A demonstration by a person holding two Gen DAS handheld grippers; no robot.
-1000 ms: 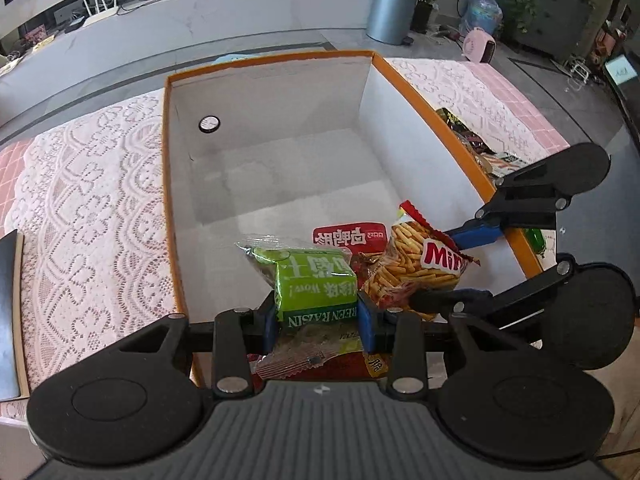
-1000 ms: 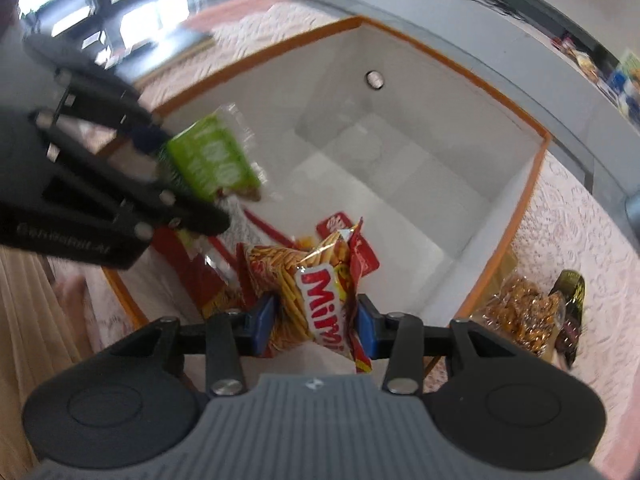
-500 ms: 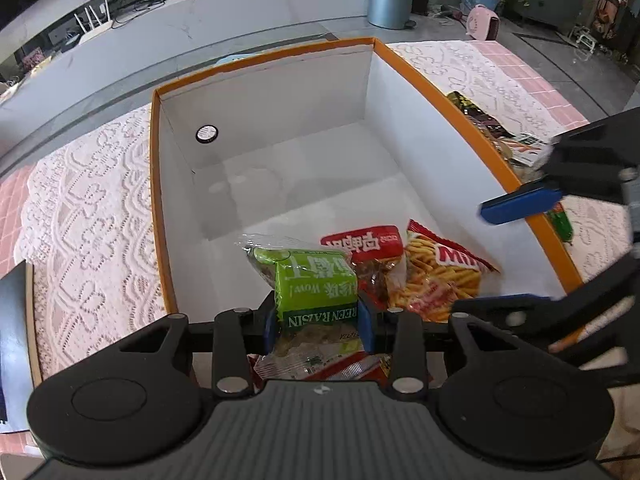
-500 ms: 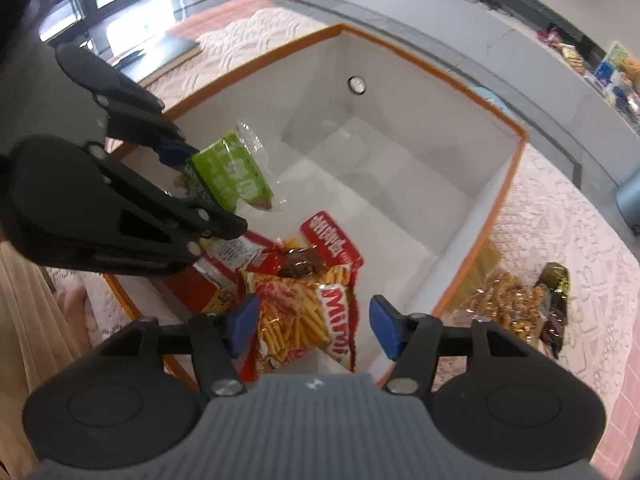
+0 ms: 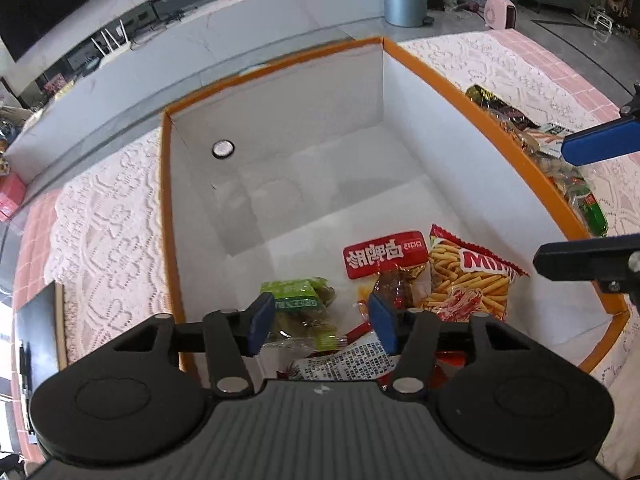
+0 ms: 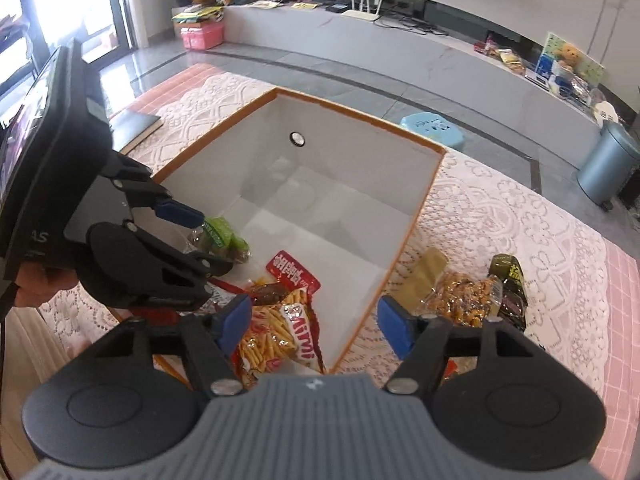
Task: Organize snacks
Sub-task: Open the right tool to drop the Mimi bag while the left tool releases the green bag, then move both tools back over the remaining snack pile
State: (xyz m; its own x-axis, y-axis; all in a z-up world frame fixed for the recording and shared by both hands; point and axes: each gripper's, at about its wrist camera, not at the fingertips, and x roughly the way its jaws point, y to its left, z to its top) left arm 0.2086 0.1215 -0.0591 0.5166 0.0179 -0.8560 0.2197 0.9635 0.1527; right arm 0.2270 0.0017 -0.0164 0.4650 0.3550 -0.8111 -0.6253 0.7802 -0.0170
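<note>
A large box with an orange rim and white inside stands on the lace cloth; it also shows in the right wrist view. Inside at the near end lie a green raisin packet, a red packet and a Mimi stick-snack bag. My left gripper is open and empty, just above the green packet. My right gripper is open and empty above the box's near right corner, over the Mimi bag. More flat packets lie under the left gripper.
Outside the box's right wall lie several loose snacks: a clear nut packet, a dark packet and a green packet. A dark notebook lies on the cloth to the left. A metal bin stands on the floor beyond.
Both grippers have opened. The Mimi bag dropped into the box first, then the green raisin packet. Both grippers have pulled back and up, the right one toward the loose snacks.
</note>
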